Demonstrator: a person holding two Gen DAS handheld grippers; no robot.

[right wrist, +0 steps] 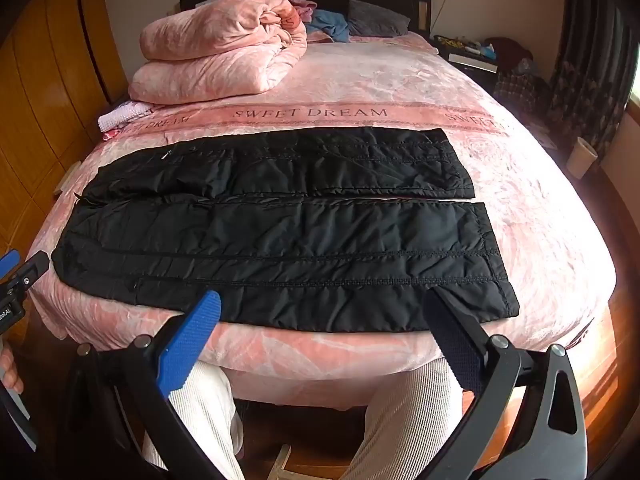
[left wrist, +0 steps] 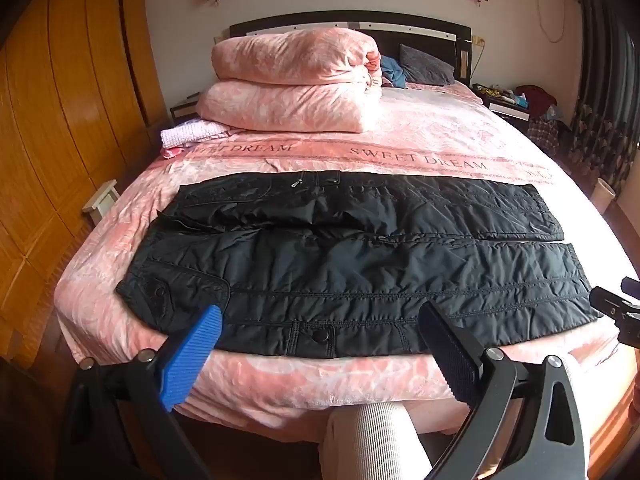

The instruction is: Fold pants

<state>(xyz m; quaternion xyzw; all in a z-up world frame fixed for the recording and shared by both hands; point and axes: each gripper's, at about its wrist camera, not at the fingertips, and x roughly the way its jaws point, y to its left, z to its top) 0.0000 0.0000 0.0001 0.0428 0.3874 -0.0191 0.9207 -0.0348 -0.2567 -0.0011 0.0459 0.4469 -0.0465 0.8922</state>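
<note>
Black quilted pants (left wrist: 352, 248) (right wrist: 280, 224) lie flat across the near end of the pink bed, waist to the left and the two legs stretching right, side by side. My left gripper (left wrist: 320, 316) hovers open over the near edge of the pants by the waist, one blue finger and one black finger spread wide, nothing between them. My right gripper (right wrist: 324, 300) hangs open above the near leg toward the cuffs, also holding nothing. Each gripper shows at the edge of the other's view: the right gripper (left wrist: 616, 312) and the left gripper (right wrist: 20, 280).
The pink bedspread (left wrist: 420, 140) covers the whole bed. A folded pink quilt (left wrist: 292, 80) is stacked at the back left, with a small white and pink cloth (left wrist: 192, 134) beside it. A person's legs in pale ribbed trousers (right wrist: 404, 420) stand against the bed's near edge. A wooden wardrobe (left wrist: 60, 100) stands left.
</note>
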